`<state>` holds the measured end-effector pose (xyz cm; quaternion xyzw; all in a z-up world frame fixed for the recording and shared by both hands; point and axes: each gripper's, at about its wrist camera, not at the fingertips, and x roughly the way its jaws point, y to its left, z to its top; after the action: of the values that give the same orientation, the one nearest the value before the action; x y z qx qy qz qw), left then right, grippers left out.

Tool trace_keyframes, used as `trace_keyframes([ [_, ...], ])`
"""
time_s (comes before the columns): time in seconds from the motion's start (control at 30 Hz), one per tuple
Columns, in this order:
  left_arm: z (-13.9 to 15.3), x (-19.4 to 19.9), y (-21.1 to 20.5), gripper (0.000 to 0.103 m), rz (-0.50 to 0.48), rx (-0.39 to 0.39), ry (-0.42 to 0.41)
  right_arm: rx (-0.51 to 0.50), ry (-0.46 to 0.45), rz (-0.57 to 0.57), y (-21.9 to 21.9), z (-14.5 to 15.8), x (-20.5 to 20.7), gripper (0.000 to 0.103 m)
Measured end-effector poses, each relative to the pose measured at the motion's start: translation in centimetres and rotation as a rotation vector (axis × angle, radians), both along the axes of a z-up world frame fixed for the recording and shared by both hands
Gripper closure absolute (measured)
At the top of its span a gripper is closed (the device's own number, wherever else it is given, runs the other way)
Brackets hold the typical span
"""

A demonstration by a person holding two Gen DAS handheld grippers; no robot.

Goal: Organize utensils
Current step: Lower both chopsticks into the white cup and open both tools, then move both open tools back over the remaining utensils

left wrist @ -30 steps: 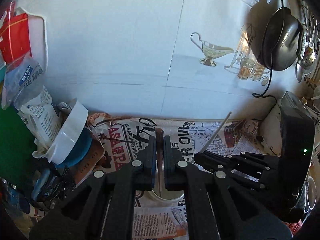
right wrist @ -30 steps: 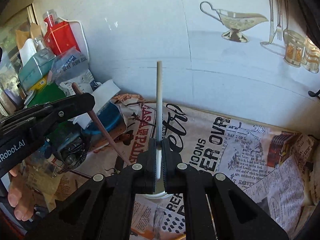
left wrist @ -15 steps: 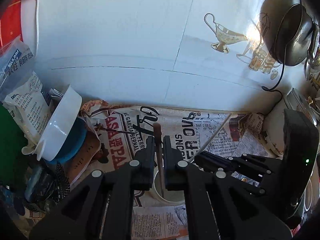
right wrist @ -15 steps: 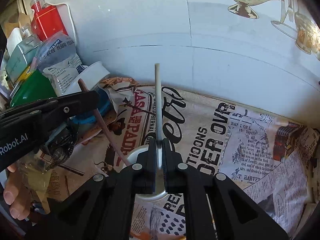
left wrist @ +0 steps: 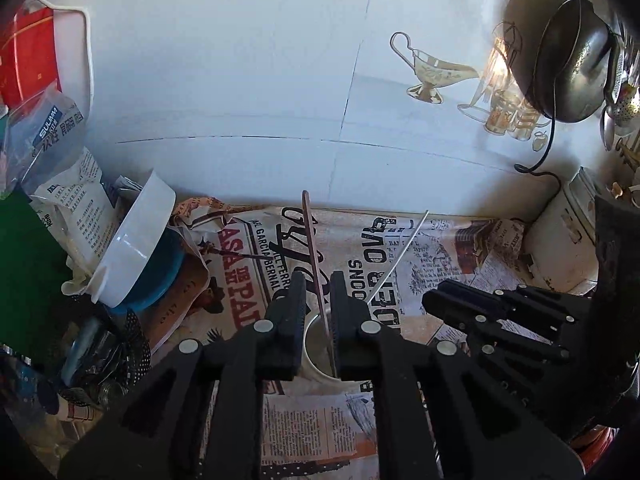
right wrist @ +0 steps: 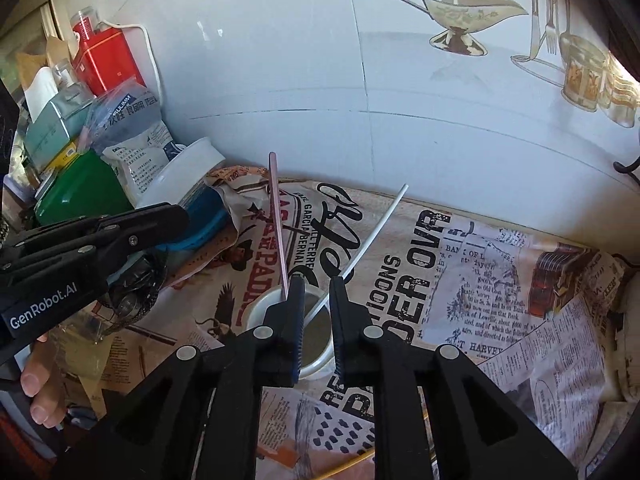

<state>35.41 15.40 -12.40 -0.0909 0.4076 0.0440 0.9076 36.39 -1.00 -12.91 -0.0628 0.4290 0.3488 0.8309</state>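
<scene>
A white cup (right wrist: 316,360) stands on the newspaper-covered counter, just below both grippers; it also shows in the left wrist view (left wrist: 314,344). A brown chopstick (left wrist: 316,268) leans in the cup, passing between the fingers of my left gripper (left wrist: 318,280), which is open around it. In the right wrist view the same stick (right wrist: 278,220) rises left of my right gripper (right wrist: 316,284). A white chopstick (right wrist: 360,252) leans in the cup toward the right, loose between the right gripper's open fingers; it shows in the left wrist view (left wrist: 396,260) too.
A white tub on a blue container (right wrist: 188,192), food bags and a red tin (right wrist: 104,60) crowd the left. A tiled wall (left wrist: 280,100) stands close behind. A pan (left wrist: 572,68) hangs at right above a white appliance (left wrist: 564,240).
Both grippers have opened and let go of their chopsticks. The brown and white sticks now lean in the cup, the white one tipped to the right.
</scene>
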Motion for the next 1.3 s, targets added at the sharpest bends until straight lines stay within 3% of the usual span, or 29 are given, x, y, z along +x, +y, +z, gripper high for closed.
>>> trace_keyframes([
  [0.3,1.4,-2.1,-4.9,0.066,-0.010,0.045,-0.031,0.010,-0.065,-0.040,-5.5,2.4,-1.9,0.074],
  [0.73,-0.4,-1.5,-14.8,0.060,-0.118,0.054,0.000,-0.025,-0.075,-0.154,-15.8,2.1,-2.4,0.071],
  [0.97,-4.0,-0.1,-20.0,0.058,-0.193,0.036,0.074,-0.068,-0.024,-0.240,-21.1,-0.2,-1.9,0.071],
  [1.3,-10.5,1.4,-23.7,0.058,-0.255,0.031,0.232,-0.145,0.131,-0.303,-25.1,-6.8,-1.5,0.071],
])
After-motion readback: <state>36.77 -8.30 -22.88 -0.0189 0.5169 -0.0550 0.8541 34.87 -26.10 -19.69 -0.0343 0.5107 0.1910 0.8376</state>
